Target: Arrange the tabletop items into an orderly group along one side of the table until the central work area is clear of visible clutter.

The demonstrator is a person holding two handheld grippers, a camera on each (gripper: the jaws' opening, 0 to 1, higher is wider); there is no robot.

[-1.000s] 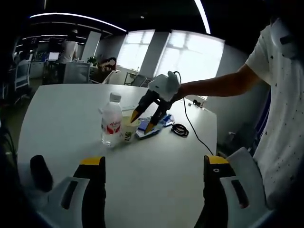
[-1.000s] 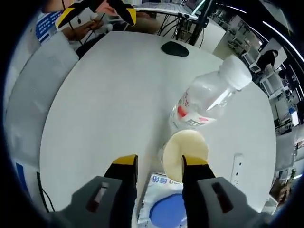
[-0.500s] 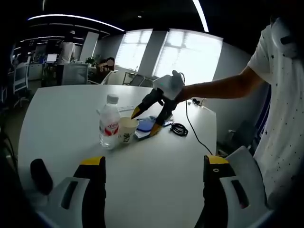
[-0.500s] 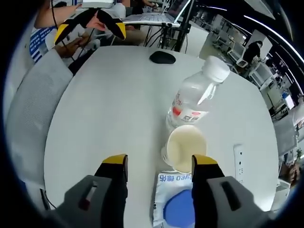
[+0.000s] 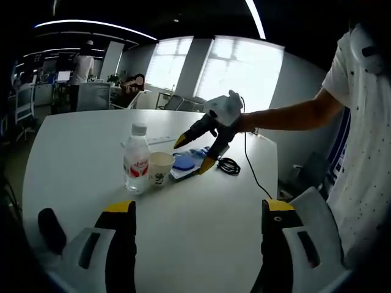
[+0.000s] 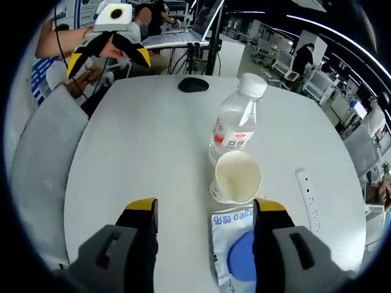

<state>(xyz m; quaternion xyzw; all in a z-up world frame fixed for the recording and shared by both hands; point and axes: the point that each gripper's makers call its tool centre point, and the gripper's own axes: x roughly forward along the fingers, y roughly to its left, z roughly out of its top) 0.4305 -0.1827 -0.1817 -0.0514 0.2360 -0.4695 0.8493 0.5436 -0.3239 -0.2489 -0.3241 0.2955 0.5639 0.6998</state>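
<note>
A smooth, matte white counter [image 6: 140, 159] with rounded corners carries a tight cluster of items near its middle. A clear plastic water bottle [image 6: 233, 127] stands upright, its long axis vertical, with a white screw cap on top and a red and white label round its waist; whether it holds water I cannot tell. Touching it stands a pale paper cup [image 6: 234, 177], mouth up, its cream inside looking empty. Just beside the cup lies a flat, glossy white packet [image 6: 234, 244] with blue lettering and a blue round patch, its long axis running away from the cup toward the camera in the right gripper view. A white power strip [image 6: 309, 196] lies flat near one edge, a black mouse [image 6: 193, 85] sits beyond the bottle, and a coiled black cable [image 5: 231, 166] rests past the packet.

The right claw [image 6: 204, 206] hovers above the packet, yellow-tipped jaws spread wide and holding nothing. The left claw [image 5: 197, 212] hangs over bare counter, well apart from the cluster, jaws likewise spread and empty.
</note>
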